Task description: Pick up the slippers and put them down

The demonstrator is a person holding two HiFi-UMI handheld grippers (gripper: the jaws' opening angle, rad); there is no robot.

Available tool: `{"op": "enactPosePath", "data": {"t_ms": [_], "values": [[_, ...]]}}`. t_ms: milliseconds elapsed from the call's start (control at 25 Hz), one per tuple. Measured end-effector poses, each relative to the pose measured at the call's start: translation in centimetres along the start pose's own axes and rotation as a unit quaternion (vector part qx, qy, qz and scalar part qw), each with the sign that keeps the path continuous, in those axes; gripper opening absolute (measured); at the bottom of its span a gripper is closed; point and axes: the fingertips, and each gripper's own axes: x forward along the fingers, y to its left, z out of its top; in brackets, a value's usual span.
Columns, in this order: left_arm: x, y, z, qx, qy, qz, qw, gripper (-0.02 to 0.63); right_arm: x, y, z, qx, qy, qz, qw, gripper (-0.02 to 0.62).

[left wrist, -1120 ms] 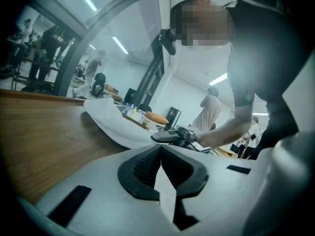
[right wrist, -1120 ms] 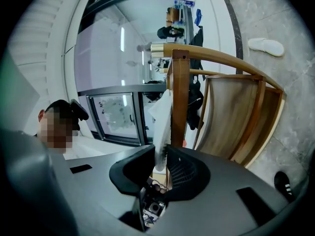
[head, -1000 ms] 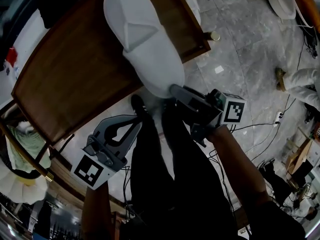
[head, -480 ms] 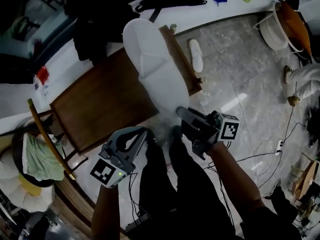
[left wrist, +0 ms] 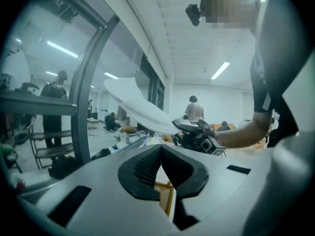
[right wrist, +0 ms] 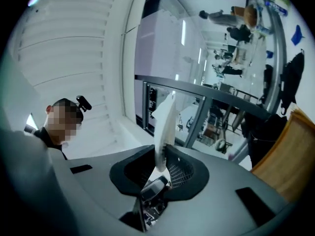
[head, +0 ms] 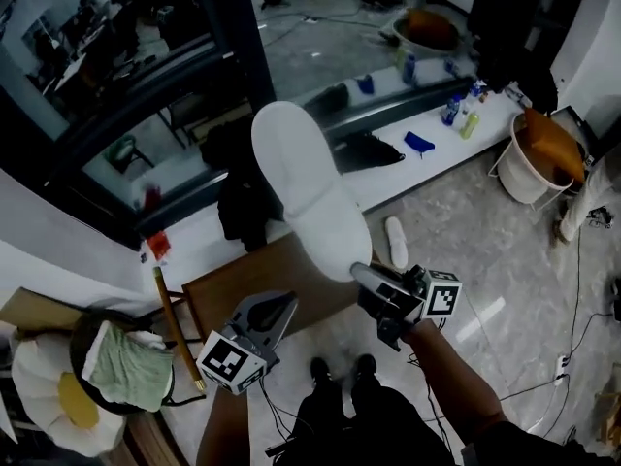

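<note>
A white slipper (head: 309, 202) is raised high over the brown wooden table (head: 254, 284), its toe pointing up and away. My right gripper (head: 364, 278) is shut on its heel end. In the right gripper view the slipper (right wrist: 165, 124) stands edge-on between the pads. The left gripper view shows the same slipper (left wrist: 138, 109) and the right gripper (left wrist: 193, 132) ahead. My left gripper (head: 281, 309) hangs lower left of the slipper, shut and empty, its pads (left wrist: 147, 163) meeting at the tips. A second white slipper (head: 396, 243) lies on the marble floor beyond the table.
A white ledge (head: 408, 168) with bottles (head: 456, 110) and dark bags (head: 364, 151) runs along a glass wall. A white basket (head: 539, 153) stands at right. A wooden pole (head: 175, 328) and a basket with green cloth (head: 121, 362) are at left. The person's shoes (head: 340, 369) are below.
Both grippers have risen a good deal, and the right one carried the slipper up with it. The table now looks smaller and farther below.
</note>
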Motion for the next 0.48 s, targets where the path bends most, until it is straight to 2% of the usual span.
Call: {"op": "enactPosePath", "data": {"t_ms": [200, 480], "values": [[-2.2, -0.9, 6.8, 0.033, -0.036, 0.01, 0.9988, 0.011, 3.5, 7.2, 3.2, -0.05, -0.022, 0.056, 0.997, 0.071], [-5.4, -2.5, 13.8, 0.095, -0.078, 0.018, 0.9923, 0.011, 6.7, 14.9, 6.1, -0.105, -0.031, 0.117, 0.987, 0.069]]}}
